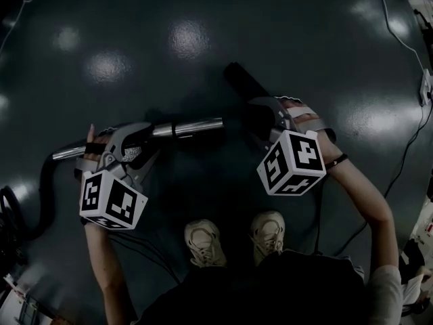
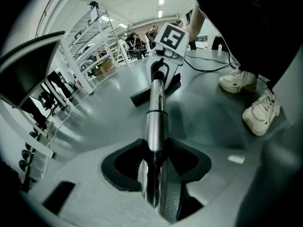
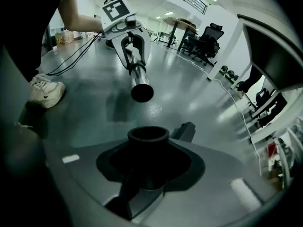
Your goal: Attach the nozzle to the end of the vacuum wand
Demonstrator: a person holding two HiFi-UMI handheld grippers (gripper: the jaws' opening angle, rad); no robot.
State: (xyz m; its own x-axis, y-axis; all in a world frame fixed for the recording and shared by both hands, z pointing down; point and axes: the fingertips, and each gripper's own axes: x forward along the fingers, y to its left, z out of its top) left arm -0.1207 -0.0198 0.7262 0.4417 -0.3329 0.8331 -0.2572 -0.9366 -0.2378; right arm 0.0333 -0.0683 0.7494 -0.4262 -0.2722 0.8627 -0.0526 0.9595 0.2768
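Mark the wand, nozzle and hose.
wand (image 1: 196,126): head view, metal tube near its open end.
nozzle (image 3: 148,144): right gripper view, front wall of its collar.
hose (image 1: 44,181): head view, black bend.

Two grippers are counted: the left gripper and the right gripper. Two marker cubes are carried on them, the left cube and the right cube (one to each gripper). One vacuum wand, one nozzle and one black hose are seen. Two shoes are counted, a left shoe and a right shoe. One wristband is worn. Of floor cables, at least two are made out: a white cable and a dark cable
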